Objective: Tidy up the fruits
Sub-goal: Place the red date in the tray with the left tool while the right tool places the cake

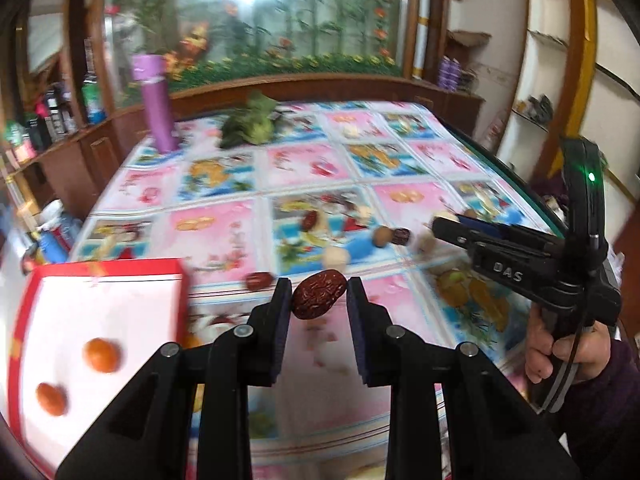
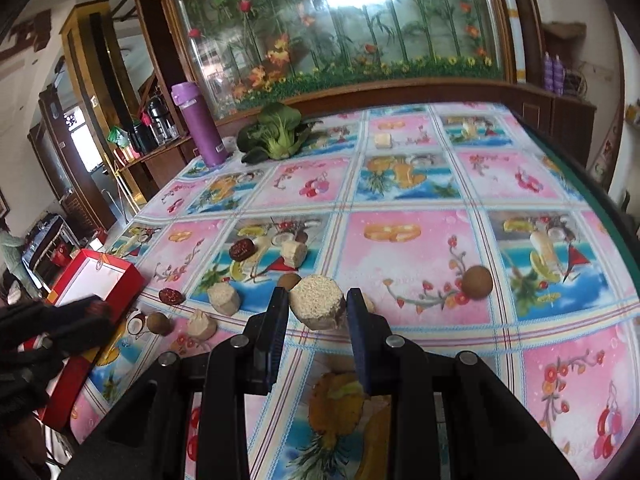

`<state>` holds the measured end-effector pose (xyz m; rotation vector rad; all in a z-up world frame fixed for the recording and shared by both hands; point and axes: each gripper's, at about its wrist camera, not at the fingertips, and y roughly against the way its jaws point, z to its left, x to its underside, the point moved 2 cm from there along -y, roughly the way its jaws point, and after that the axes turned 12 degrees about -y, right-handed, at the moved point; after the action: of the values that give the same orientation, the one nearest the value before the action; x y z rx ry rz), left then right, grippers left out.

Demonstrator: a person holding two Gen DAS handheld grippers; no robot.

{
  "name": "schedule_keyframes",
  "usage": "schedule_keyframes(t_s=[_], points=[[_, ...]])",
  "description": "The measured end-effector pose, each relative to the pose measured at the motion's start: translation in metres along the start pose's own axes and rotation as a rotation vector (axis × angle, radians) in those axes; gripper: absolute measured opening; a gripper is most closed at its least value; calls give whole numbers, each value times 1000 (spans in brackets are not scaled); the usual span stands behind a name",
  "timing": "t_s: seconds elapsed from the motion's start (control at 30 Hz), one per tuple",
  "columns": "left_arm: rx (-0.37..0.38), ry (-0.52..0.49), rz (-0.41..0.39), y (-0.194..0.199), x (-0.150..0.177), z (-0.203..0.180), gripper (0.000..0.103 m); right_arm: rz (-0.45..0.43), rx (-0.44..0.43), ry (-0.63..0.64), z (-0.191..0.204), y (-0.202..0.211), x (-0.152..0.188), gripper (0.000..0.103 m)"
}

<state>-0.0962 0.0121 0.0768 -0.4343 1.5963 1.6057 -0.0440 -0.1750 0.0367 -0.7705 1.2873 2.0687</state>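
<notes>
Wrinkled dark-red jujube [image 1: 319, 294] clamped in left claw [image 1: 319, 295], raised above fruit-patterned counter [image 1: 224, 216], beside red-rimmed white box [image 1: 100, 320]. Pale sesame-crusted cylinder cake [image 2: 318, 301] clamped in right claw [image 2: 318, 304]; brown longans [image 2: 477, 280] scattered nearby.

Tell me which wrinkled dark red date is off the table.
The wrinkled dark red date clamped in the left gripper; the other dates lie on the tablecloth.
</notes>
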Motion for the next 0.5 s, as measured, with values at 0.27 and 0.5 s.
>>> schedule_keyframes(t_s=[0.27, 0.5], points=[[-243, 111, -33, 49, 33, 68, 30, 28, -40, 17, 35, -6, 9, 29], [-364, 186, -3, 62, 65, 115, 30, 91, -201, 106, 129, -13, 32, 29]])
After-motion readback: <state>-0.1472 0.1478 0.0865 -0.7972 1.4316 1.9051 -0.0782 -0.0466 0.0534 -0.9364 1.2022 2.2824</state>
